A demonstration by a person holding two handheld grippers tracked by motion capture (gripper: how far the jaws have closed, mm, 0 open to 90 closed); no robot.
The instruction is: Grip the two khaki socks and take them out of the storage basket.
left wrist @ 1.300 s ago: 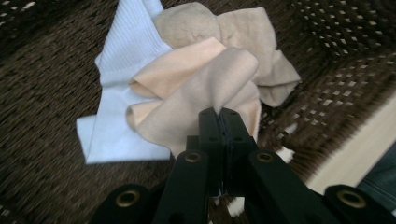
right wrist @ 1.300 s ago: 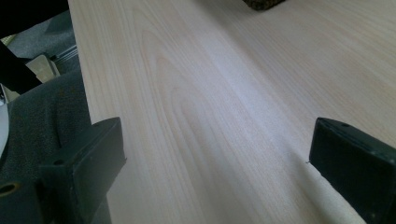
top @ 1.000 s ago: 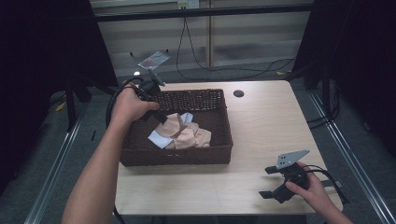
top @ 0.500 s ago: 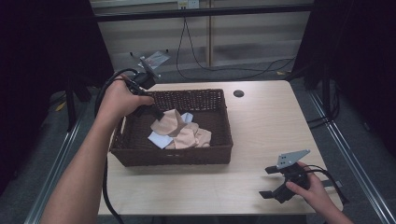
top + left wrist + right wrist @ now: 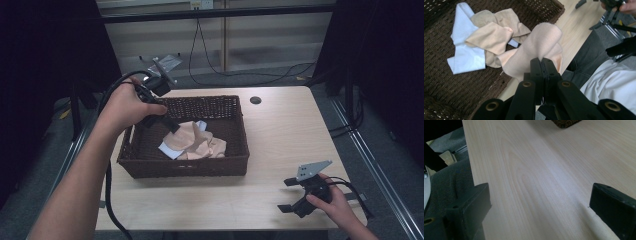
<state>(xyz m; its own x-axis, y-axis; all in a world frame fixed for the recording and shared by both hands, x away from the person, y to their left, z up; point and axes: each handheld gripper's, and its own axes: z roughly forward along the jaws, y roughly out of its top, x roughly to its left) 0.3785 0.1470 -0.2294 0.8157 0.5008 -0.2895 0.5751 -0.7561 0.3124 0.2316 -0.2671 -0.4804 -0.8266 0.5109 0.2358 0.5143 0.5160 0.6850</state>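
A dark wicker basket (image 5: 150, 165) stands on the left half of the wooden table. Inside lie beige cloths (image 5: 200, 147) and a white cloth (image 5: 168, 149). My left gripper (image 5: 175, 126) hangs over the basket's left part, shut on a peach-beige cloth (image 5: 536, 47) that droops from its jaws; the same cloth (image 5: 182, 135) lifts off the pile in the high view. The remaining beige cloths (image 5: 491, 35) and the white cloth (image 5: 466, 55) lie on the basket floor. My right gripper (image 5: 287, 195) rests at the table's front right corner, open, with bare wood (image 5: 536, 182) between its jaws.
A small dark hole (image 5: 255, 100) sits in the table behind the basket's right end. The table's right half (image 5: 295, 135) is bare wood. Cables (image 5: 240, 75) run over the floor behind the table. A black cable (image 5: 107, 175) trails from my left gripper past the table's left edge.
My left gripper has risen and drawn back toward the basket's left, pulling the peach-beige cloth up off the pile. The right gripper has stayed in place.
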